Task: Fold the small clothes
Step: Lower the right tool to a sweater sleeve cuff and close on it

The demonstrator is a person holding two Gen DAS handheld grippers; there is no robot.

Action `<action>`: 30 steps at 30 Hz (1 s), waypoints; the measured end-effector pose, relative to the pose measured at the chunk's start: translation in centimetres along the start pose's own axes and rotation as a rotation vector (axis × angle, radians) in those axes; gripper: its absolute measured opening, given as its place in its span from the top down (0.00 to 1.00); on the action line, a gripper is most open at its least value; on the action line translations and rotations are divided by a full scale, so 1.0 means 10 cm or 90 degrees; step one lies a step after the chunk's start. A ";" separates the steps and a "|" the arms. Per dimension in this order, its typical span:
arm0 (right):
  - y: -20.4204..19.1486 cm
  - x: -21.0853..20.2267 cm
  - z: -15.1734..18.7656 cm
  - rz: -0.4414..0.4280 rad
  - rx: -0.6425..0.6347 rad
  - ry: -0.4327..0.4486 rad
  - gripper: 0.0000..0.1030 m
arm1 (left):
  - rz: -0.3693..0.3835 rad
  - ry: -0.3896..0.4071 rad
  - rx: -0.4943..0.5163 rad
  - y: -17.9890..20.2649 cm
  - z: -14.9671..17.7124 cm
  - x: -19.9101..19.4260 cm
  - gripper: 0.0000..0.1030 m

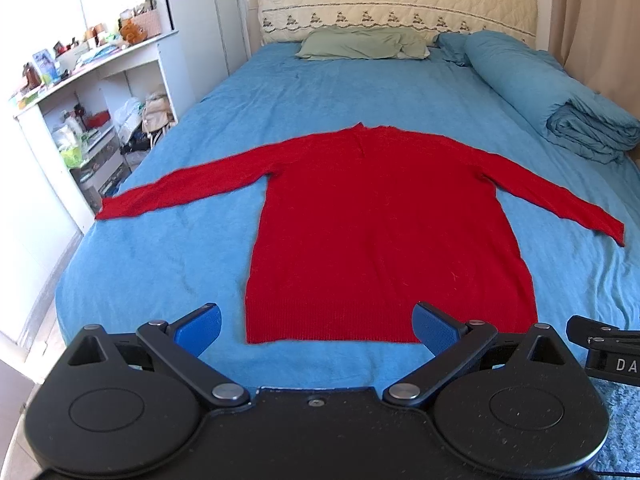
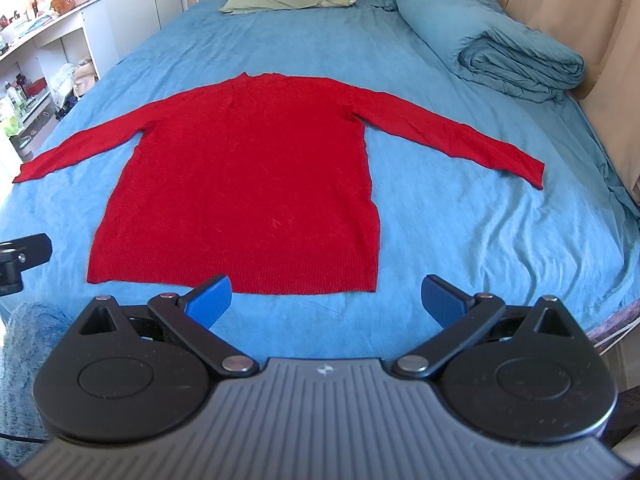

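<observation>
2 grippers hang wide and empty at the foot of the bed: my left gripper, my right gripper. I see the sweater flat, sleeves out, hem nearest me. It's fuzzy, stretchy knit, so I may pinch the sheet too or drag the hem crooked.

Blue-sheeted bed, quilted cream headboard, white shelves left, beige curtain right.
</observation>
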State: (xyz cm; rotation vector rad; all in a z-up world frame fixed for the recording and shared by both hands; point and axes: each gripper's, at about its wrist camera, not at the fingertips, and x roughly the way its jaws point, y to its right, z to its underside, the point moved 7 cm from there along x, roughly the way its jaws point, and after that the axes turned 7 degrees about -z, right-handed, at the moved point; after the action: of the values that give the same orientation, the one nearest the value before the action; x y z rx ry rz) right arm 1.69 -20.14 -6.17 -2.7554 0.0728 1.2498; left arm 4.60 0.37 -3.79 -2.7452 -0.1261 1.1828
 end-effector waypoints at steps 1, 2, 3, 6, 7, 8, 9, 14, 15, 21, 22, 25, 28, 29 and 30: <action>0.01 -0.01 -0.02 -0.002 0.002 0.004 0.00 | -0.001 0.012 0.004 0.01 -0.05 -0.01 0.00; 0.03 -0.02 -0.04 -0.002 0.006 0.008 0.00 | 0.001 0.029 0.007 0.04 -0.13 -0.03 0.00; 0.04 -0.03 -0.08 0.000 0.009 0.011 0.00 | 0.011 0.046 0.012 0.07 -0.22 -0.03 0.00; 0.19 -0.03 -0.27 0.010 0.032 0.033 0.00 | 0.035 0.086 0.033 0.23 -0.58 0.03 0.00; 0.26 -0.02 -0.36 0.014 0.039 0.043 0.00 | 0.037 0.099 0.042 0.29 -0.69 0.06 0.00; 0.34 0.00 -0.45 0.021 0.048 0.054 0.00 | 0.038 0.110 0.053 0.36 -0.82 0.11 0.00; 0.43 0.02 -0.55 0.027 0.057 0.064 0.00 | 0.041 0.118 0.064 0.43 -0.94 0.18 0.00; 1.00 0.25 -0.98 0.069 0.100 0.096 0.00 | 0.081 0.121 0.087 0.85 -1.48 0.64 0.00; 1.11 0.33 -1.06 0.079 0.104 0.100 0.00 | 0.094 0.118 0.088 0.94 -1.57 0.75 0.00; 2.00 0.93 -1.32 0.121 0.177 0.102 0.00 | 0.142 0.077 0.101 1.60 -2.04 1.51 0.00; 2.17 1.06 -1.35 0.129 0.192 0.100 0.00 | 0.150 0.068 0.101 1.72 -2.11 1.66 0.00; 2.63 1.42 -1.36 0.168 0.228 0.087 0.00 | 0.168 0.052 0.097 2.01 -2.27 2.06 0.00; 3.07 1.78 -1.30 0.198 0.263 0.077 0.00 | 0.178 0.028 0.100 2.33 -2.36 2.53 0.00; 3.21 1.90 -1.25 0.204 0.279 0.073 0.00 | 0.176 0.019 0.104 2.41 -2.37 2.66 0.00; 3.34 2.00 -1.21 0.202 0.296 0.073 0.00 | 0.174 0.008 0.108 2.51 -2.38 2.81 0.00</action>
State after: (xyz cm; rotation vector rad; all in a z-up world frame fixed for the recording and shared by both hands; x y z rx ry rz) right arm 20.83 -54.68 -16.14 -2.4580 0.7355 0.9723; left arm 41.62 -23.00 -12.03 -2.6793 0.3462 1.1760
